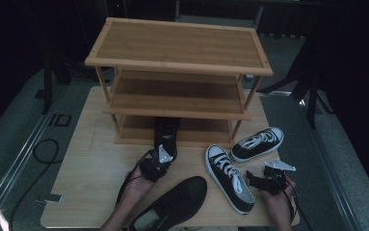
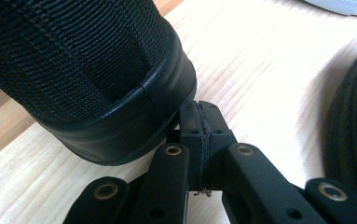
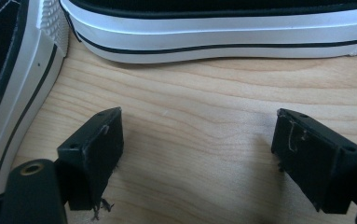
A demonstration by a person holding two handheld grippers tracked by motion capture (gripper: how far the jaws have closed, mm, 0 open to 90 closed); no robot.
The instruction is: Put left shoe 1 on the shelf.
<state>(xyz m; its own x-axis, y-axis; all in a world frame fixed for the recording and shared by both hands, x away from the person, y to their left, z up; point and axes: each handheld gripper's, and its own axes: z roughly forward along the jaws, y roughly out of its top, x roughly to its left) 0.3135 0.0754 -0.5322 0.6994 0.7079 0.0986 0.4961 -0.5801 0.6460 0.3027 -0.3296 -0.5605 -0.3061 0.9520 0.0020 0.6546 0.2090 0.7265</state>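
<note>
Left gripper (image 1: 157, 166) sits at the heel of a black knit-mesh shoe (image 1: 166, 134) whose toe lies on the bottom shelf of the bamboo shoe rack (image 1: 177, 57). In the left gripper view its jaws are clenched pad to pad with nothing between them, their tips just under the shoe's (image 2: 87, 74) smooth rounded rubber heel rim; actual contact is hard to tell.

Right gripper (image 1: 264, 182) rests low on the pale wood-grain tabletop (image 1: 90, 163), jaws released and wide apart over bare wood, just beside the black canvas sneaker (image 1: 229, 177) with white laces and white rubber toe cap. In the right gripper view that sneaker's white ribbed sole (image 3: 36, 70) runs along the left edge. A second matching sneaker (image 1: 257, 143) lies beyond, its glossy white sidewall (image 3: 213, 35) with a thin black stripe running across the top.

Another black mesh shoe (image 1: 172, 204) lies near the front edge of the tabletop, between the person's hands.
</note>
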